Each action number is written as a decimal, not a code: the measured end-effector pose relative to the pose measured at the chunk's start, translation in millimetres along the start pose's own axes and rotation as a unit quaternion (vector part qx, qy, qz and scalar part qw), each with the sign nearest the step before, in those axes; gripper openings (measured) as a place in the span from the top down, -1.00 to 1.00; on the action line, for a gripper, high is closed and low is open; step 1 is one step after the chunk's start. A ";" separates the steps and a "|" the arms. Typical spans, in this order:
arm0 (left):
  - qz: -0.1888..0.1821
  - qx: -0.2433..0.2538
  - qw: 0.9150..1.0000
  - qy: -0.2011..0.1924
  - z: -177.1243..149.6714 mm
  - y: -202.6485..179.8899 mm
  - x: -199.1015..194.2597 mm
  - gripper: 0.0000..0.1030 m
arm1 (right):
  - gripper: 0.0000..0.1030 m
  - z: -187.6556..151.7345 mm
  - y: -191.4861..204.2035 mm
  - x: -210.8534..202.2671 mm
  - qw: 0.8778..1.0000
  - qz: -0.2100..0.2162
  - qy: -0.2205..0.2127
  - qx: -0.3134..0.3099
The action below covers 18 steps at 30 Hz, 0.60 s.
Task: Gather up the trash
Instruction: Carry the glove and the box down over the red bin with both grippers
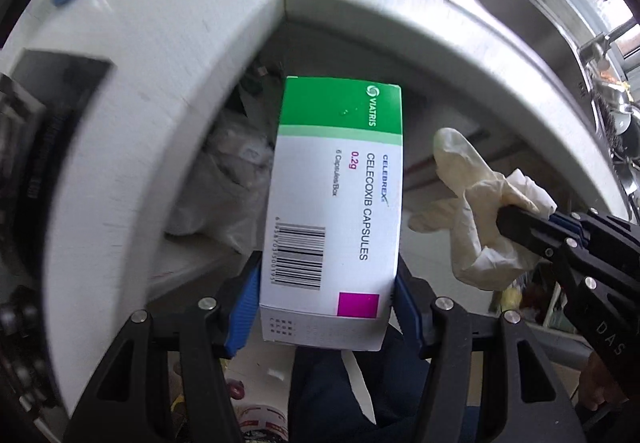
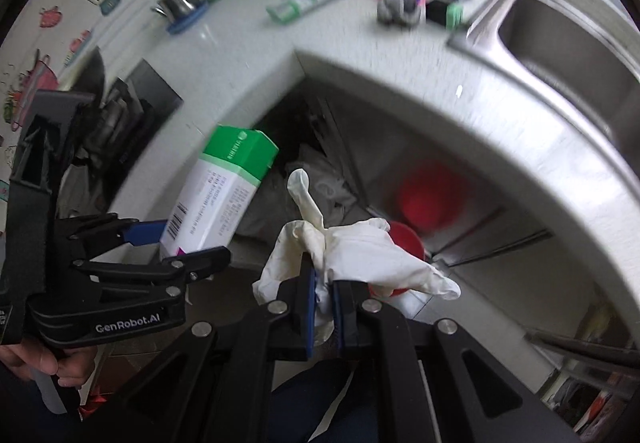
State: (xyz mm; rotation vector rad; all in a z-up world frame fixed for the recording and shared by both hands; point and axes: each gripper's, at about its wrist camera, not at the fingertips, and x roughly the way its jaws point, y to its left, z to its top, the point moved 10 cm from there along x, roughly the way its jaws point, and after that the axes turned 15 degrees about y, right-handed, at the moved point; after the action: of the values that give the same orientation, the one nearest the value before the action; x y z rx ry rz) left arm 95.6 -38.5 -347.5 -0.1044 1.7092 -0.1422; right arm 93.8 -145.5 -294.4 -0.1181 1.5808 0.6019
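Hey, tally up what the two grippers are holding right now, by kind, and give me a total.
Medicine box: 1, clamped in the left gripper
Disposable glove: 1, pinched in the right gripper
Total: 2 held items, both out in front of the countertop edge.

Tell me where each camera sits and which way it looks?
Left wrist: sits on the left gripper, looking along its fingers at the medicine box it holds; the right gripper shows too.
Right wrist: sits on the right gripper, looking at its crumpled glove; the left gripper and a hand show.
Shared: box, glove, white counter, sink.
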 end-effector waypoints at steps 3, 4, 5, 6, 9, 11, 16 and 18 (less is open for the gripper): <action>0.006 0.005 1.000 0.020 6.5 6.3 35.4 -0.11 | 0.87 3.3 -8.1 29.8 1.000 -0.006 0.013 0.006; 0.009 0.007 1.000 0.027 9.0 8.1 48.9 -0.11 | 0.87 4.8 -12.7 41.3 1.000 -0.009 0.017 0.010; 0.008 0.008 0.999 0.033 11.4 9.4 62.2 -0.11 | 0.87 5.7 -16.6 50.2 1.000 -0.008 0.020 0.014; 0.004 0.007 0.999 0.039 13.2 10.5 72.4 -0.11 | 0.87 6.4 -21.0 59.9 1.000 -0.008 0.024 0.018; -0.013 0.011 0.998 0.058 21.2 10.6 117.8 -0.11 | 0.87 5.8 -38.0 99.6 0.999 -0.003 0.040 0.028; -0.009 0.022 0.998 0.065 24.9 9.6 145.2 -0.11 | 0.87 3.2 -49.8 129.6 0.998 -0.011 0.050 0.025; 0.002 0.033 0.995 0.091 37.9 6.9 232.7 -0.11 | 0.87 2.6 -82.1 207.0 0.998 -0.022 0.064 0.016; 0.004 0.030 0.994 0.101 43.7 9.1 264.4 -0.11 | 0.87 5.4 -91.0 234.0 0.997 -0.011 0.068 0.020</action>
State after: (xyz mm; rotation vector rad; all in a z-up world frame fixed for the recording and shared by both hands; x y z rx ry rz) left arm 101.3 -71.0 -613.6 -0.0406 1.9050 -0.2038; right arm 109.4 -155.4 -544.8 -0.1484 1.7195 0.5545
